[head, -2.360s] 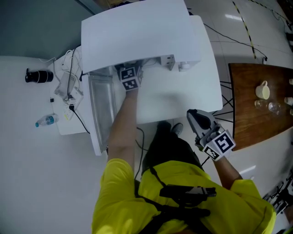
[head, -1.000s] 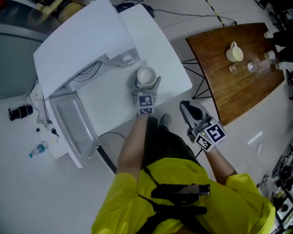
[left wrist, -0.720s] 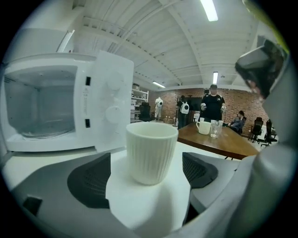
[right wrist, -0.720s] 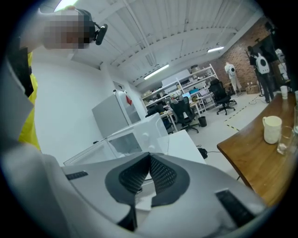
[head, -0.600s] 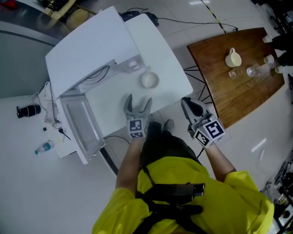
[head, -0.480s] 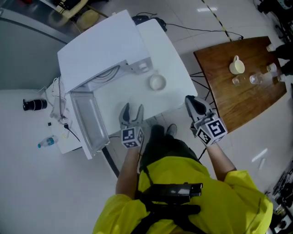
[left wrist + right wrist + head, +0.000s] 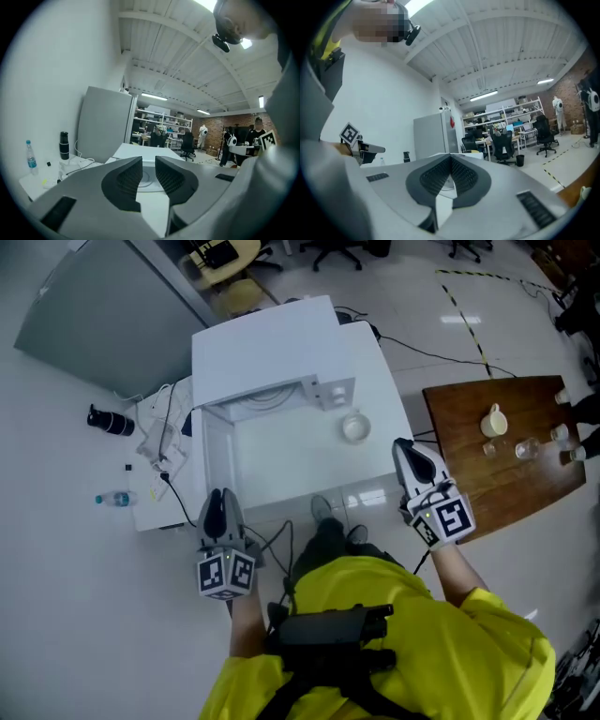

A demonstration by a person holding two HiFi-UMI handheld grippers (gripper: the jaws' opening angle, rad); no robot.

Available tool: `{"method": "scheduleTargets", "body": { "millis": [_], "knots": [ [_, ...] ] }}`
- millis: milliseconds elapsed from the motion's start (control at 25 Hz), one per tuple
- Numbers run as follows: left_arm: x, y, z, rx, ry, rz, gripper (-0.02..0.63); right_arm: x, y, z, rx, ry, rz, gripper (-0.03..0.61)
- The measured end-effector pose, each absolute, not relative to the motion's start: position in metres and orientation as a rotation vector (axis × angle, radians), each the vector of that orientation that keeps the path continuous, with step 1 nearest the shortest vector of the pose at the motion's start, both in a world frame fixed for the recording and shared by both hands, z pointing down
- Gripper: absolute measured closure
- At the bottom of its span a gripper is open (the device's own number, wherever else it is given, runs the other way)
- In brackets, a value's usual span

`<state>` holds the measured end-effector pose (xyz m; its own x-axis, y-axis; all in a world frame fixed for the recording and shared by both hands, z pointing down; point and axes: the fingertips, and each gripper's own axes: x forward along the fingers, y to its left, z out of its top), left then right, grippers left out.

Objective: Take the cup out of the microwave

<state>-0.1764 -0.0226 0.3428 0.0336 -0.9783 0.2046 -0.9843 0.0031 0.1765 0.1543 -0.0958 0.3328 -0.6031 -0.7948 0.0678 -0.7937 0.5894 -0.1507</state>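
Note:
The white cup (image 7: 354, 427) stands alone on the white table (image 7: 300, 474), in front of the microwave's control panel. The white microwave (image 7: 262, 343) sits at the table's back with its door (image 7: 208, 460) swung open to the left. My left gripper (image 7: 217, 497) hangs off the table's front left corner, far from the cup. Its jaws (image 7: 148, 164) are closing, a narrow gap still shows, and nothing is between them. My right gripper (image 7: 405, 446) hovers by the table's right edge, a short way right of the cup, shut and empty (image 7: 450, 159).
A brown wooden table (image 7: 506, 474) at the right carries a cream jug (image 7: 494, 420) and some glasses. At the left, a black bottle (image 7: 111, 420), a water bottle (image 7: 114, 499) and cables (image 7: 164, 442) lie beside the microwave. Office chairs stand at the back.
The left gripper set the cup on the table, let go, and drew back to the front left while its jaws narrowed. The right gripper rose a little.

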Motion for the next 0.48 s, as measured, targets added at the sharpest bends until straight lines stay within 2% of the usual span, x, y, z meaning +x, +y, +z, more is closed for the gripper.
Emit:
{"method": "scheduleTargets", "body": {
  "millis": [240, 480],
  "knots": [
    [-0.156, 0.009, 0.299, 2.126, -1.984, 0.001, 0.528, 0.156, -0.055, 0.285, -1.366, 2.757, -0.121, 0.574],
    [-0.138, 0.016, 0.287, 2.201, -1.92, 0.001, 0.528, 0.173, -0.03, 0.279, -1.404, 2.746, -0.131, 0.574]
  ]
}}
